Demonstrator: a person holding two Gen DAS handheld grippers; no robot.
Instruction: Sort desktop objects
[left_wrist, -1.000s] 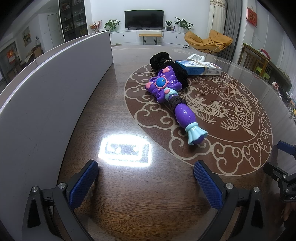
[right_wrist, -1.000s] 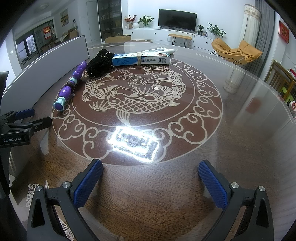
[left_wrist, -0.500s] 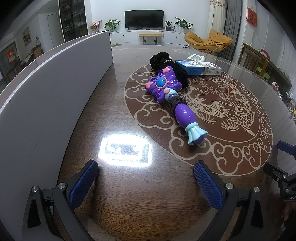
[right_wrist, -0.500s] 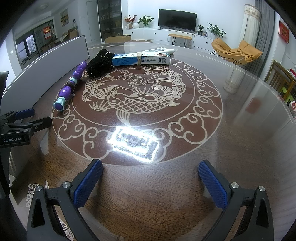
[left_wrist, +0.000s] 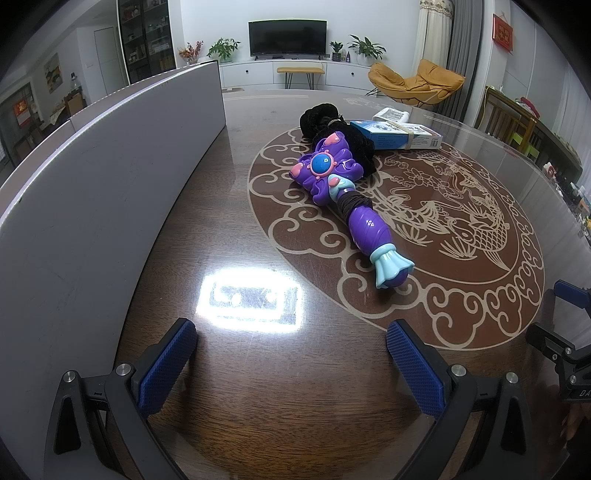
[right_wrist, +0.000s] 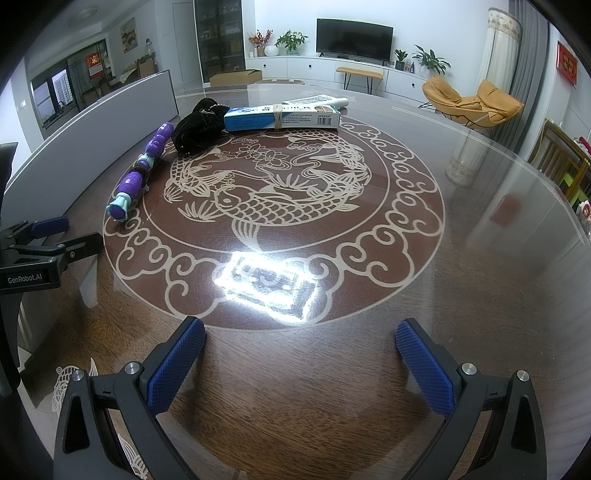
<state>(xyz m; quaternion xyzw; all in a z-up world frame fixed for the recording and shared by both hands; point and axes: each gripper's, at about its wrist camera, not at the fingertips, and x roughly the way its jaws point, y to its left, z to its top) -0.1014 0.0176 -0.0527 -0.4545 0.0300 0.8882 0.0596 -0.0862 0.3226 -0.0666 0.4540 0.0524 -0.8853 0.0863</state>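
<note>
Toy wand (left_wrist: 347, 206) is lying on my table (left_wrist: 258, 387) near its left edge, alongside the panel (left_wrist: 92, 206); scrunchie (right_wrist: 199, 127) is touching its far end, box (right_wrist: 280, 117) sitting just right of that.

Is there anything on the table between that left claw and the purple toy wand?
No, just bare table. In the left wrist view, only a bright lamp reflection lies between the open left gripper and the purple toy wand.

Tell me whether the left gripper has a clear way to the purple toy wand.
Probably yes. The left gripper has its jaws wide open and empty, and only bare table lies between it and the purple toy wand, whose handle end points toward it. The grey board stands off to the side.
</note>
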